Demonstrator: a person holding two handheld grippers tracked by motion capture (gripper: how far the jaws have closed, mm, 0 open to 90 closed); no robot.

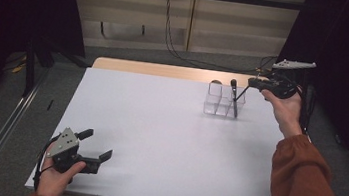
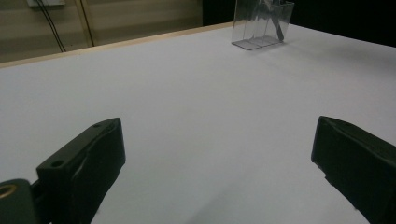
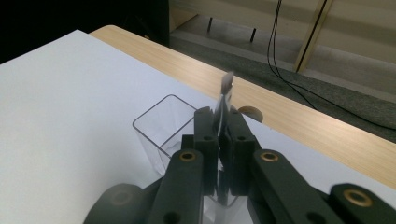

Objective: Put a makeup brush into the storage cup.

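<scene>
A clear plastic organizer [image 1: 217, 104] with several compartments stands at the far right of the white table [image 1: 157, 141]. A dark pen [image 1: 233, 96] stands tilted with its lower end in the organizer's right end. My right gripper [image 1: 242, 92] reaches in from the right and is shut on the pen. In the right gripper view the jaws [image 3: 223, 116] pinch the thin pen [image 3: 227, 85], whose top sticks up past them, above the organizer [image 3: 161, 126]. My left gripper [image 1: 96, 145] rests at the table's near left corner, open and holding nothing [image 2: 217, 154]. The organizer [image 2: 261, 25] is far from it.
A strip of bare wood [image 1: 156, 69] runs along the table's far edge. Black cables [image 1: 170, 32] hang down the wall behind. Dark curtains close in both sides. White tabletop stretches between the two grippers.
</scene>
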